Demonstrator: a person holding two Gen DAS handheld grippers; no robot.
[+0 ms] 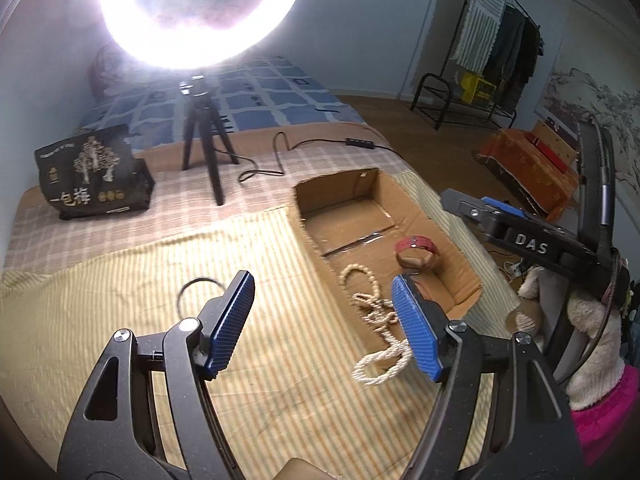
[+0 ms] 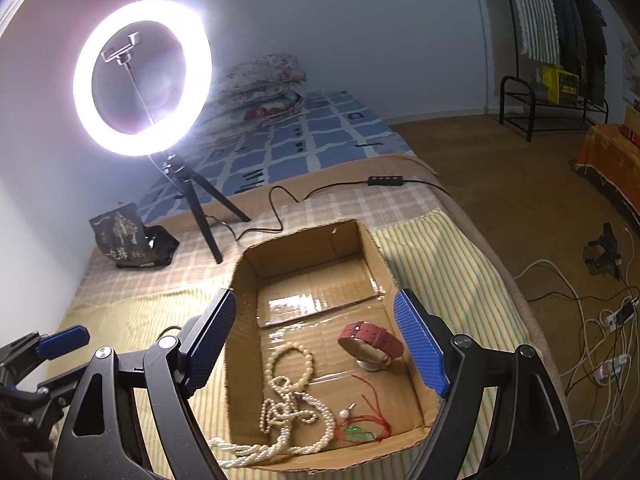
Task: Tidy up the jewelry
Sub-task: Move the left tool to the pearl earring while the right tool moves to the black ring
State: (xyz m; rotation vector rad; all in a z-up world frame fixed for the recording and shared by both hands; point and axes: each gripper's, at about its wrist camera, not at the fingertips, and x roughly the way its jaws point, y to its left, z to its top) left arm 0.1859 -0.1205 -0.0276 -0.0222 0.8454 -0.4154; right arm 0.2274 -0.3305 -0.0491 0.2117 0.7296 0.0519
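An open cardboard box (image 1: 316, 196) (image 2: 244, 280) sits on the striped cloth. A pearl necklace (image 1: 374, 312) (image 2: 288, 400) lies in it, one loop hanging over the near rim onto the cloth. Also inside are a red-strapped watch (image 1: 418, 250) (image 2: 370, 340), a red cord with a green pendant (image 2: 360, 430) and a small pearl earring (image 2: 344, 413). A thin black ring (image 1: 200, 288) lies on the cloth left of the box. My left gripper (image 1: 324, 324) is open above the cloth beside the box, empty. My right gripper (image 2: 314, 344) (image 1: 472, 202) is open over the box, empty.
A lit ring light on a black tripod (image 1: 204, 136) (image 2: 200, 208) stands behind the box, its cable (image 1: 280, 160) trailing across the checked cloth. A black bag (image 1: 94, 172) stands at the back left. A plush toy (image 1: 592, 344) sits at the right. Cables (image 2: 600, 320) litter the floor.
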